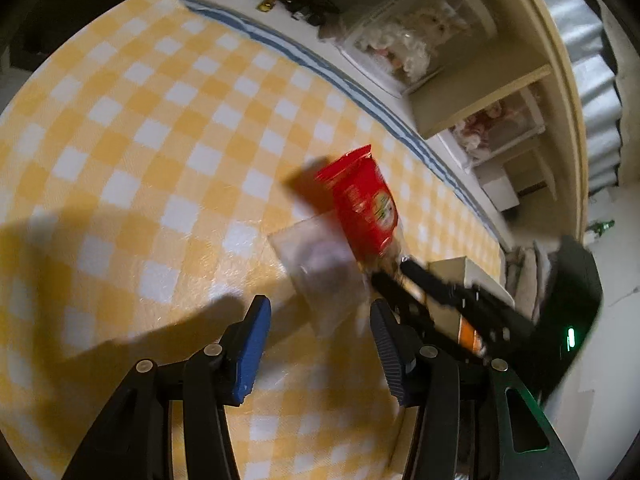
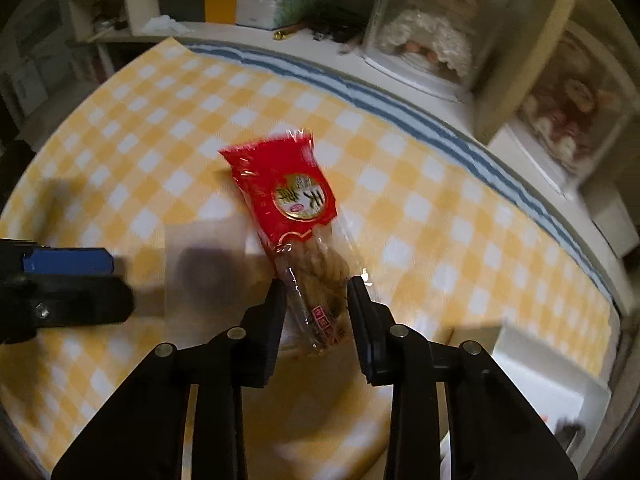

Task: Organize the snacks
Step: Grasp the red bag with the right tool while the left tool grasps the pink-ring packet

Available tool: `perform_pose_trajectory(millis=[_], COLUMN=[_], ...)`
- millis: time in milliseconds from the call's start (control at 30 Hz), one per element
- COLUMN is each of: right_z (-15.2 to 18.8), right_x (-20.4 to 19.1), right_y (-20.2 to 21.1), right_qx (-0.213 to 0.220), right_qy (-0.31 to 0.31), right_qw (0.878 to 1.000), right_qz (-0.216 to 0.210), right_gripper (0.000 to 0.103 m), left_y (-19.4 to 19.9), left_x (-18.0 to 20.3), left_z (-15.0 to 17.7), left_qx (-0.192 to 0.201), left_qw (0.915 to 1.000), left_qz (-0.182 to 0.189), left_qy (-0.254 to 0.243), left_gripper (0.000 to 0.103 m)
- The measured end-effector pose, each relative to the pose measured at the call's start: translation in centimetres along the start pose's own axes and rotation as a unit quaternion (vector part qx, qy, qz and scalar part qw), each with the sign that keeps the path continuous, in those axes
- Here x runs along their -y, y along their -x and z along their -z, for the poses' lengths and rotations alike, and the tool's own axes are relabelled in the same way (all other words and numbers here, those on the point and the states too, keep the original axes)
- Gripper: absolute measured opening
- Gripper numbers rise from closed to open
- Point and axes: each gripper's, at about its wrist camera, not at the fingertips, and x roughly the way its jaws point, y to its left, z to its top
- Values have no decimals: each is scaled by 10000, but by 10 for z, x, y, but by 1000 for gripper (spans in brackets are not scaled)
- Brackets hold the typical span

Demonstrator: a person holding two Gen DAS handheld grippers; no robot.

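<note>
While the left gripper [image 1: 320, 344] stands open on nothing, the right gripper [image 2: 316, 304] clamps the red snack pack [image 2: 296, 216] between its 2 fingers.

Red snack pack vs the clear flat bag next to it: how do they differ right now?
The red snack pack is printed red with twisted pastry showing through its clear end; the clear flat bag is translucent with one dark blurred lump inside. The red snack pack sits between the right gripper fingers; the clear flat bag lies ungripped ahead of the left gripper. Both are over the checked cloth.
</note>
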Motion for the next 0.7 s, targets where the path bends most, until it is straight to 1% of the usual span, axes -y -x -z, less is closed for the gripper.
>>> perform_pose_trajectory(millis=[33, 67, 100, 133, 167, 233, 333, 367, 433, 533, 600, 700], right_z=[5, 8, 10, 12, 14, 21, 26, 28, 29, 24, 20, 16], right_x=[-7, -12, -17, -22, -27, -37, -49, -51, -51, -37, -22, -2], right_y=[3, 6, 8, 10, 10, 9, 11, 15, 24, 32, 28, 14], right_qx=[24, 42, 49, 16, -82, -245, -329, -285, -158, 10, -9, -101], right_qy=[-4, -25, -79, -156, -296, -502, -637, -713, -772, -904, -1191, -1766], right_qw=[10000, 10000, 9999, 9996, 9988, 9958, 9914, 9894, 9887, 9899, 9866, 9766], right_qz=[45, 11, -100, -217, -375, -726, -1095, -1235, -1276, -1089, -1114, -1224], right_gripper=[27, 22, 12, 9, 7, 6, 6, 6, 6, 6, 4, 3], left_y=[2, 4, 6, 8, 10, 14, 22, 23, 27, 27, 25, 19], left_x=[-3, -5, -7, -9, -12, -18, -25, -27, -30, -31, -33, -39], left_z=[1, 1, 2, 3, 5, 8, 11, 12, 14, 16, 18, 20], left_qx=[58, 96, 127, 133, 137, 120, 95, 94, 79, 37, -2, -122], left_qw=[10000, 9999, 9998, 9997, 9996, 9995, 9992, 9991, 9988, 9981, 9967, 9926], left_qz=[-43, -83, -146, -173, -203, -226, -230, -181, -56, 179, 379, 707], left_qy=[42, 56, 70, 84, 124, 205, 301, 362, 470, 589, 715, 984], left_gripper=[50, 50, 50, 50, 50, 50, 50, 50, 50, 50, 43, 38])
